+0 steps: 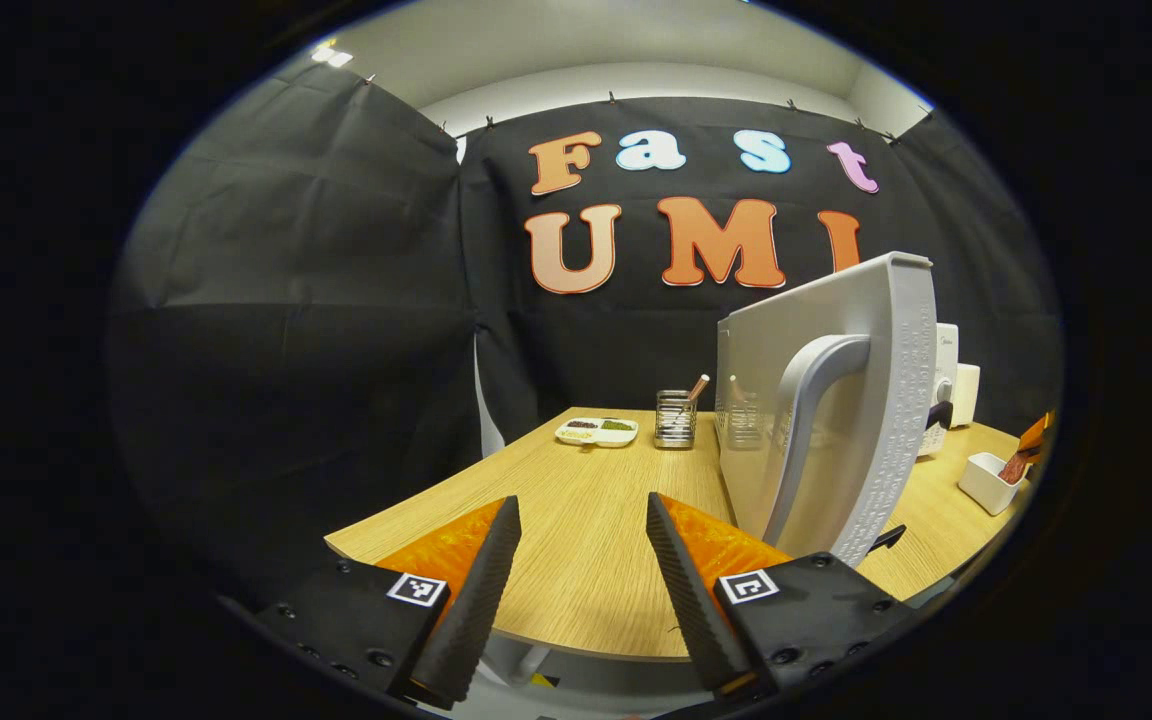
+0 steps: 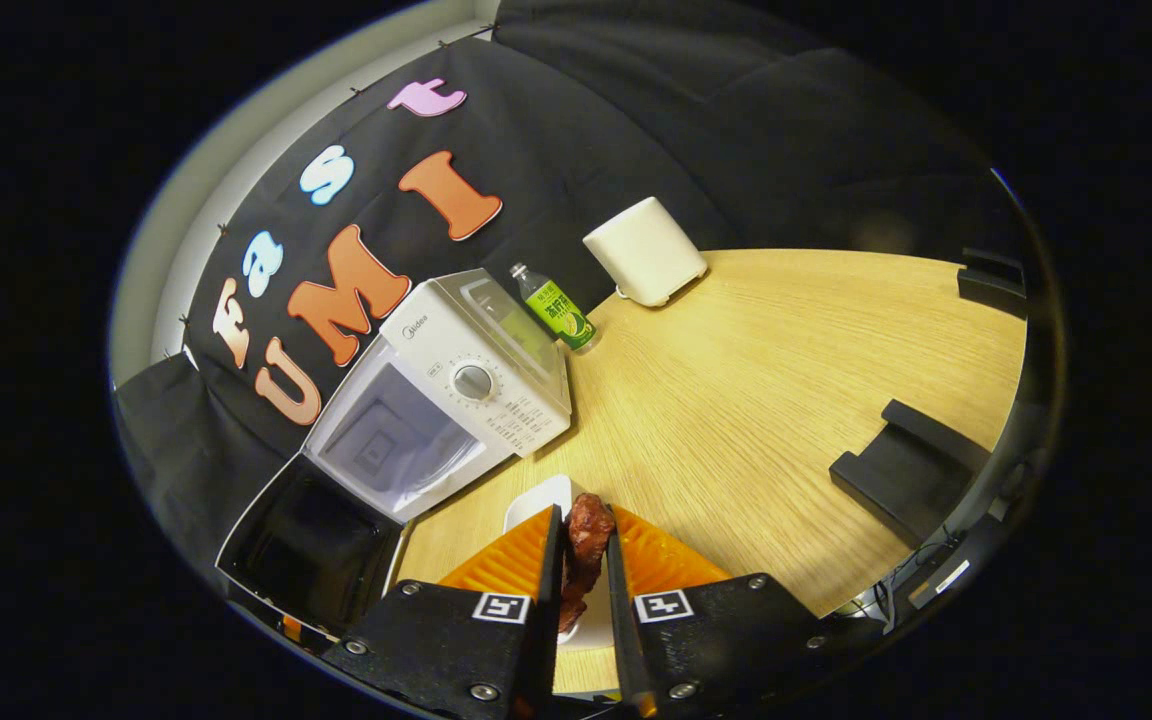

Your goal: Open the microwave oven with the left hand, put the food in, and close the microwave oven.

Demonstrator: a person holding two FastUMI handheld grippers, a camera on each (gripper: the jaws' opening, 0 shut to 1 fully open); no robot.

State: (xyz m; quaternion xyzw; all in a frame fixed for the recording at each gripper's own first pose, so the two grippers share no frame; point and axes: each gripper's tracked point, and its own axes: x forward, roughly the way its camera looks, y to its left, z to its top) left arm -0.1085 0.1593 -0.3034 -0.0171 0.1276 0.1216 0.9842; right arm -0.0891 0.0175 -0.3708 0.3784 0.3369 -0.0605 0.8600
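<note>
The right tool (image 2: 584, 560) is narrow, both fingers pressing on a dark red piece of food (image 2: 587, 535), above a white dish (image 2: 539, 500) on the desk (image 2: 766, 400). The dish lies just in front of the microwave oven (image 2: 456, 390), whose door (image 2: 311, 545) stands swung open. Behind the oven stands a green-labelled bottle (image 2: 556, 308). The left tool (image 1: 581, 560) is wide and holds nothing, just beside the open door's handle (image 1: 816, 420).

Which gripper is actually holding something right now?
The right gripper: its fingers are closed on the reddish-brown food piece above the white dish. The left gripper is open with nothing between its fingers.
</note>
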